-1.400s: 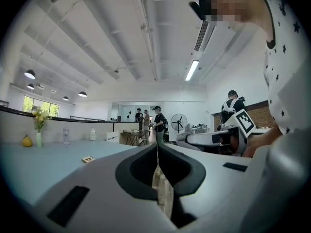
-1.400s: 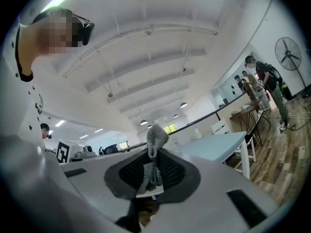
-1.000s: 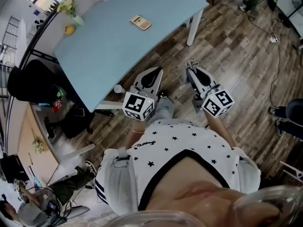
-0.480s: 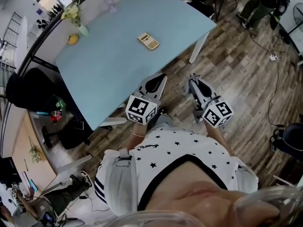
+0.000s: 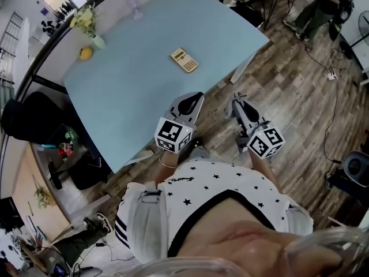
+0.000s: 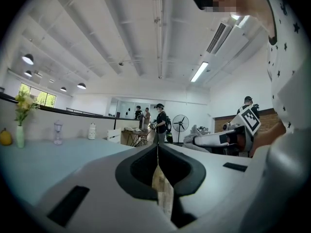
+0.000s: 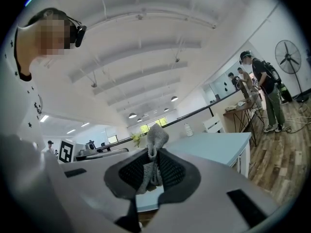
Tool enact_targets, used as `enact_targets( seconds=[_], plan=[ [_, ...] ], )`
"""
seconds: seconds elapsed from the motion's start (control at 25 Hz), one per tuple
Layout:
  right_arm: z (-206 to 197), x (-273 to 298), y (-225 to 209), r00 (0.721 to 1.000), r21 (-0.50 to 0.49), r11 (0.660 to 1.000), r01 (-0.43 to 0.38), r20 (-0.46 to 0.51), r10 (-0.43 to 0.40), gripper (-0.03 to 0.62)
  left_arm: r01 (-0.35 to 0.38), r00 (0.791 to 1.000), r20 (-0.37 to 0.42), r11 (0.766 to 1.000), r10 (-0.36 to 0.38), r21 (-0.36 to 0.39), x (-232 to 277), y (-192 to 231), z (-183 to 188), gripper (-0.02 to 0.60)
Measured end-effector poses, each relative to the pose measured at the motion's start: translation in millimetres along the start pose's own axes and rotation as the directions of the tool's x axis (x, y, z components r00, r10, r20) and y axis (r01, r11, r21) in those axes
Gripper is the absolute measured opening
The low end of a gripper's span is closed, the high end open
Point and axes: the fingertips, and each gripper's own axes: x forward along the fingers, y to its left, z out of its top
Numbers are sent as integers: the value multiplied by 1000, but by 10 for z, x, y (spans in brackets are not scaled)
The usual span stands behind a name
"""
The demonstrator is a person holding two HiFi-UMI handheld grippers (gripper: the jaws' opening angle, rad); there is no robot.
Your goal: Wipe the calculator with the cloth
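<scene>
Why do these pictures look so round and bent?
Head view: a wide lens bows the table edges, and the bottom rim is blurred. Left gripper view: fisheye circle, dark corners, a bright ceiling lamp. Right gripper view: same circle, the cloth sharp between its jaws. Mosaic patches were laid over faces afterwards.

Tan calculator (image 5: 184,60) lies flat on the blue table (image 5: 132,91) (bit diagonal); grey cloth (image 7: 156,136) is bunched in the right gripper (image 7: 156,163).

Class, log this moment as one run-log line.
left gripper: shut, empty | right gripper: shut on cloth | calculator: on table, untouched
</scene>
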Motion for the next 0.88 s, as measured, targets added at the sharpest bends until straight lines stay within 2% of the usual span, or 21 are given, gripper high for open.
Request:
enact_targets(
  seconds=[0.24, 0.6, 0.76, 0.88],
  plan=[
    [40, 446, 1, 1000, -18, 999, -27, -6, 27, 48, -18, 1000, 22, 1000, 18, 7, 23, 374, 63, 31],
    [17, 1029, 103, 990, -36, 993, -116, -82, 113, 49, -124, 991, 41, 992, 126, -38, -109, 860, 3, 31],
    [33, 1366, 37, 978, -51, 983, -177, -117, 170, 49, -203, 977, 51, 977, 206, -63, -155, 1081, -33, 31],
    [116, 1716, -25, 962, -52, 968, -247, -131, 239, 49, -291, 954, 56, 954, 295, -72, -193, 1271, -1, 31]
  ],
)
